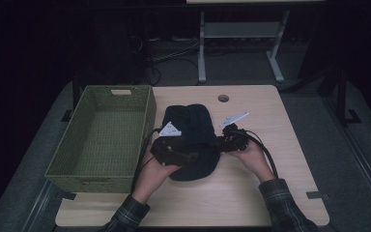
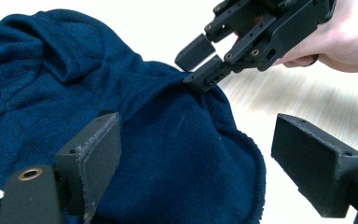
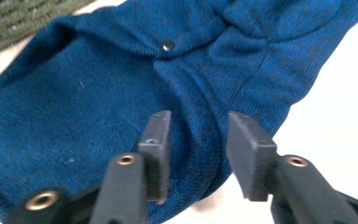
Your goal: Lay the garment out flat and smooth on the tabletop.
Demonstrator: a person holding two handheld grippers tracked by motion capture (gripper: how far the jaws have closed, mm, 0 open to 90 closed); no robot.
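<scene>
A tabletop carries a green basket at left and a dark blue cap just beside it, long axis running away from the person. The left gripper straddles its near edge, jaws wide apart; the right gripper stands half open over its right rim.

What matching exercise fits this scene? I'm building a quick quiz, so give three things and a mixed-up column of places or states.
Things:
1. green basket
2. blue hat
3. left tool

States:
A. jaws wide apart over the fabric
B. standing at the table's left side
C. lying mid-table between the hands

Pairs: 1-B, 2-C, 3-A
</scene>
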